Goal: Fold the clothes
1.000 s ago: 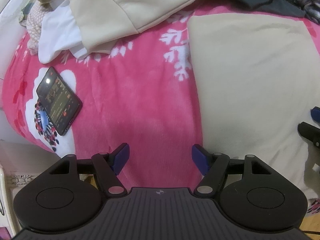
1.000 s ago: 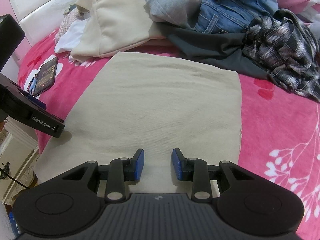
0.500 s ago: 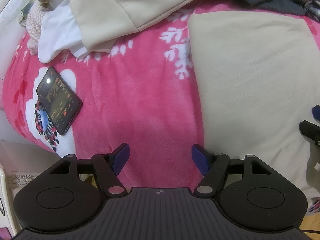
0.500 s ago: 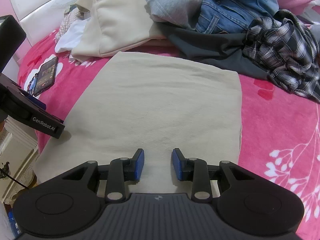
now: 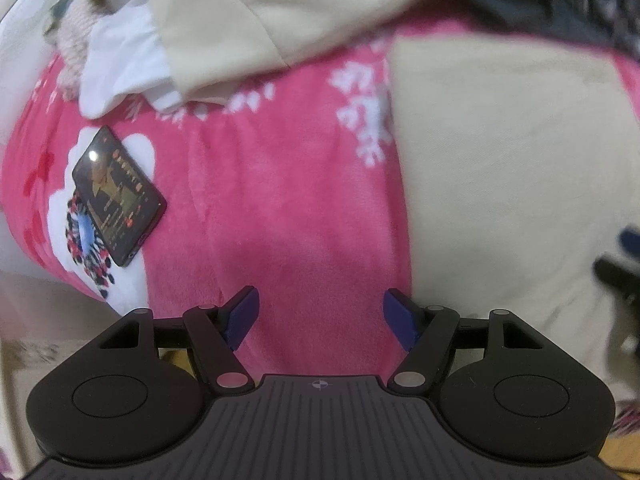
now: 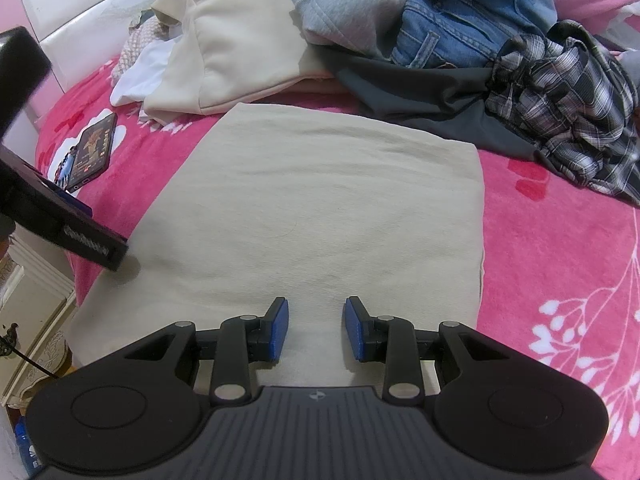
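Pink fleece blanket covers the bed, a beige garment lying flat as a neat rectangle mid-bed, unfolded heap behind. Right gripper hovers spread over its near edge; left gripper spread, off its side. Any fold wants matched corner pinches.

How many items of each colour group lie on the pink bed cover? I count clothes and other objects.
Cream garments: 2, flat folded one, bunched one
Blue denim: 1
Dark grey garment: 1
Plaid shirt: 1
White cloth: 1
Black phone: 1
Total: 7
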Action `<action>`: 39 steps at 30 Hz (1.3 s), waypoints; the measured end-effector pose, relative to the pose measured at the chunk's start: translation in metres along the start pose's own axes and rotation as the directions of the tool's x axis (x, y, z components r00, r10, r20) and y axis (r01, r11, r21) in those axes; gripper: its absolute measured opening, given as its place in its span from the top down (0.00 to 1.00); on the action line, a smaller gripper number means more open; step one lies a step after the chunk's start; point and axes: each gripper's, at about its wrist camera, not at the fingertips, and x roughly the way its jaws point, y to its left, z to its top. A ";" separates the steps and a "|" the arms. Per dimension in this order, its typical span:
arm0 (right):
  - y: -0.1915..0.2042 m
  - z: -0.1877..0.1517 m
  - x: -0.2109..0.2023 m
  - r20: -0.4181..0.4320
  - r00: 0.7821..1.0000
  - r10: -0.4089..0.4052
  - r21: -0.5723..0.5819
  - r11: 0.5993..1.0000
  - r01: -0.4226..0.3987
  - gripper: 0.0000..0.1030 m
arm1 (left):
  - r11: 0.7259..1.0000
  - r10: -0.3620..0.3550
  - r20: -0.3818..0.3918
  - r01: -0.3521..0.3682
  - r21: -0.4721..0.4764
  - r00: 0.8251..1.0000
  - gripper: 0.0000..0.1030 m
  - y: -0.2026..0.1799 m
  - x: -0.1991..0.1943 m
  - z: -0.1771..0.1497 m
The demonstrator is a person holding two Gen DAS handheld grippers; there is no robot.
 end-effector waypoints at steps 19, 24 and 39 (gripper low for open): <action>0.035 -0.074 -0.082 -0.075 0.997 0.010 0.019 1.000 -0.008 0.67 | 0.955 -0.295 0.184 0.286 0.075 0.938 0.33 0.019 -0.035 -0.038; 0.002 -0.085 -0.098 -0.107 0.993 -0.045 0.230 0.971 0.069 0.67 | 0.921 -0.364 0.195 0.322 0.217 0.911 0.33 0.013 -0.057 -0.061; -0.079 -0.135 -0.065 0.266 0.928 0.263 0.919 0.221 -0.326 0.67 | 0.555 -0.505 0.140 0.196 0.809 0.851 0.50 -0.094 -0.063 -0.094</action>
